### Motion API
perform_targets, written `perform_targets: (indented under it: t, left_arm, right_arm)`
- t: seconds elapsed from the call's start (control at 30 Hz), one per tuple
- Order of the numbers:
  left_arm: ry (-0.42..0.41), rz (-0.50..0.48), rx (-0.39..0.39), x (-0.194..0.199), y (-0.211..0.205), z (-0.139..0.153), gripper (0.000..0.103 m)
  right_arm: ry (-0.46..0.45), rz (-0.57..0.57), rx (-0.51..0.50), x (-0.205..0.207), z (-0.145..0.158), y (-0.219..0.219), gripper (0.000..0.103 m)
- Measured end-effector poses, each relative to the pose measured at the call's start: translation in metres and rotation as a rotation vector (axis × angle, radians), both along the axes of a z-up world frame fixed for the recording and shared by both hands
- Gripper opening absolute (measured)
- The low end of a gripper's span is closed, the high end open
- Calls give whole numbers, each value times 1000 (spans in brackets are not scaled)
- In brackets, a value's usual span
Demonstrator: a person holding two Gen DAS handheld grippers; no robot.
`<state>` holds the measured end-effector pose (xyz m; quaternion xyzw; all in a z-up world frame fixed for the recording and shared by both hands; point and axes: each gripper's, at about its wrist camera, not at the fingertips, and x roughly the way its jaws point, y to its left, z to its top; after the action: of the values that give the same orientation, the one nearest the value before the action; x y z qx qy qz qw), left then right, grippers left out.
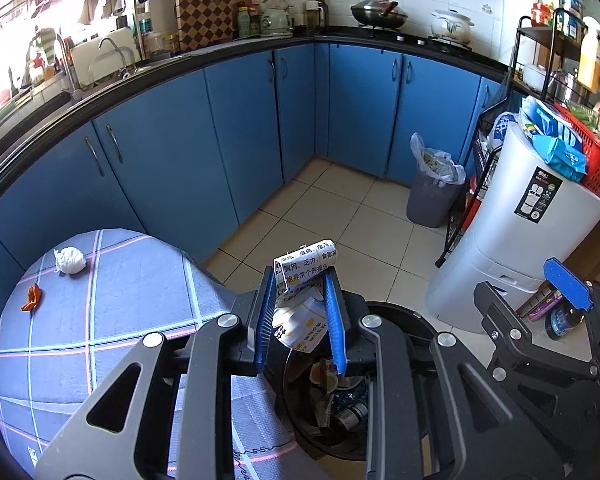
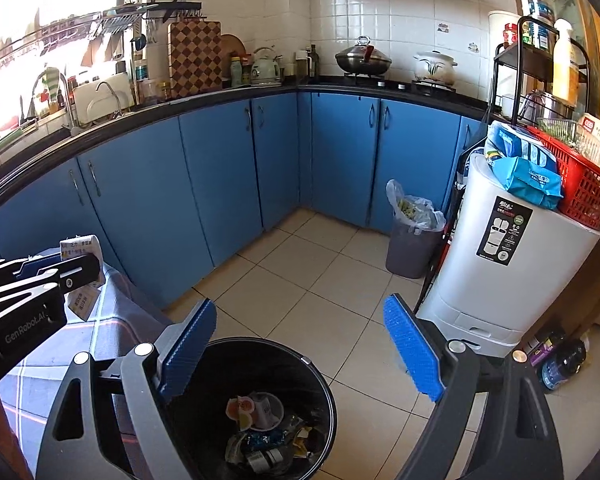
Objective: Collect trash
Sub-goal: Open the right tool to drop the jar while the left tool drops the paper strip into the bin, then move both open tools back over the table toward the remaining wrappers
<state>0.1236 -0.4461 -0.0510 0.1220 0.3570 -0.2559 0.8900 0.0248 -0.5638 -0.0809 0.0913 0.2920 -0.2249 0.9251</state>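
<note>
Right now the left gripper (image 1: 300, 312) is clamped on a crumpled paper leaflet (image 1: 304, 276), printed with text, its rolled top poking out past the fingertips at twelve o'clock. Directly beneath, at six o'clock from the pads in the left wrist view, sits the black trash bin (image 1: 396, 312), already holding cups, wrappers and a small bottle. So the leaflet hangs roughly above the bin's mouth, near its table-side rim, and the drop looks like the step in hand.

Meanwhile the right gripper (image 2: 304, 348) stands wide apart with nothing between its blue pads, hovering over the same bin (image 2: 324, 384), whose opening lies at six o'clock below it. That side appears to have finished its own release.

Two more pieces wait on the checked tablecloth (image 1: 120, 320), at about ten o'clock from the left gripper: a white paper wad (image 1: 71, 260) and a small orange scrap (image 1: 32, 298). Both lie well apart from the bin, and the left hand is the nearer one. The scrap's long axis runs roughly toward one o'clock; it looks flat and may be awkward to pinch.
</note>
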Motion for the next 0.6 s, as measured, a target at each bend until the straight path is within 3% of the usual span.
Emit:
perform_targets:
  t: [0.27,0.3,0.33,0.37,0.4,0.47,0.6]
  left_arm:
    - [-7,-25,15,-4,-7,2,32]
    - [-7,-30,19,-5,-8,2,43]
    - [-3,-40,17,-5,-8,3,66]
    - [-19,-21,4,-6,-5,5,78]
    - [-27,-13,-9,-5,-4,7,100]
    - [-52,4,-46,-7,3,12,100]
    - [-68,18,-20,-4,9,14,100]
  right_arm:
    - [-4,-10,1,-2,1,-1,83]
    - [-4,-14,-1,-3,1,-2,83]
    - [-4,-17,-1,-3,2,-3,83]
    - [3,-27,-7,-3,1,-4,83]
    - [2,-28,-9,-4,1,-4,83]
    - [1,-31,2,-5,1,-6,83]
    - [8,-32,-4,-5,2,-3,83]
